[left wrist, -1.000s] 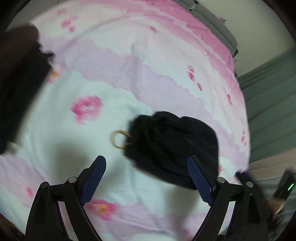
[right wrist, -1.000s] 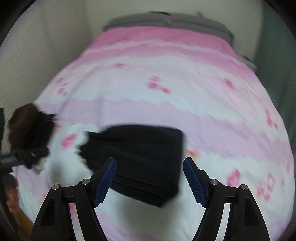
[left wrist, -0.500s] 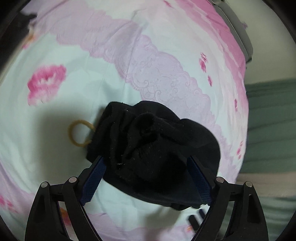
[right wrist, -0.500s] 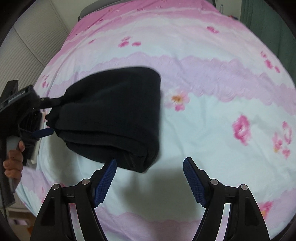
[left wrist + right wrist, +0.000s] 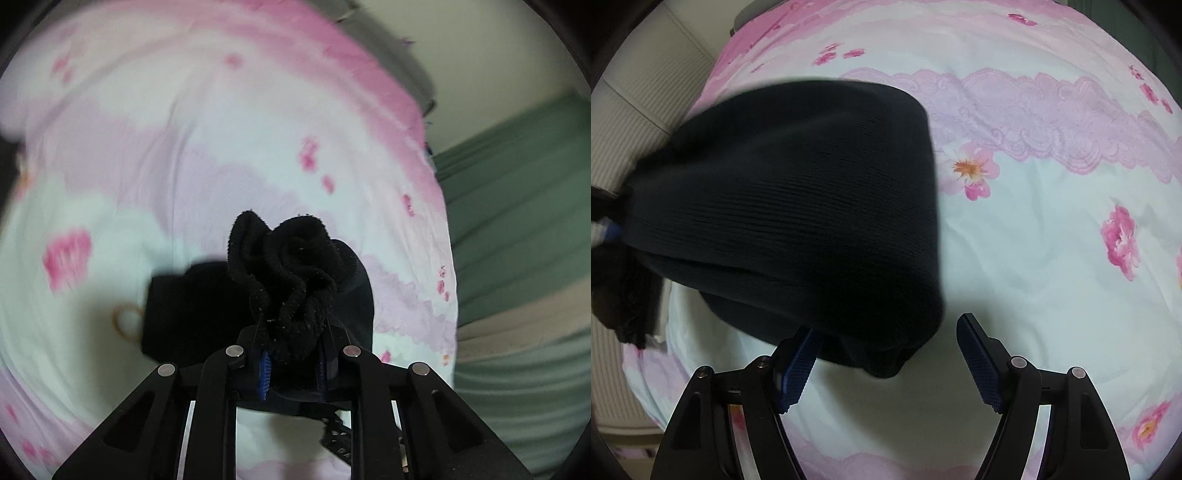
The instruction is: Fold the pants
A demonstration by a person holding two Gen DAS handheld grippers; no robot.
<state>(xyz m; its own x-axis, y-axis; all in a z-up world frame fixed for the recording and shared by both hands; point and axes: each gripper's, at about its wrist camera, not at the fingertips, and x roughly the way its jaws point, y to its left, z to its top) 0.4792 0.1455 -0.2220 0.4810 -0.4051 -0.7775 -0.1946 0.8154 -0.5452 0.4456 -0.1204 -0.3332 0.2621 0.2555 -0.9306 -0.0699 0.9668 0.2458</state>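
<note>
The folded black pants [image 5: 295, 280] are bunched between the blue pads of my left gripper [image 5: 291, 363], which is shut on one end of them and holds them up off the bed. In the right wrist view the pants [image 5: 798, 206] hang as a dark ribbed bundle over the pink floral bedspread [image 5: 1052, 240]. My right gripper [image 5: 886, 358] is open, its left pad [image 5: 798, 365] under the bundle's near edge, its right pad [image 5: 979, 365] over bare sheet.
A tan hair tie [image 5: 123, 321] lies on the bedspread [image 5: 184, 147] left of the pants. Other dark clothing [image 5: 624, 302] sits at the bed's left edge. A green curtain [image 5: 524, 221] hangs on the right, a grey headboard [image 5: 399, 48] at the far end.
My left gripper closed on the end of the pants and lifted them off the bed. My right gripper came closer under the bundle and stayed open.
</note>
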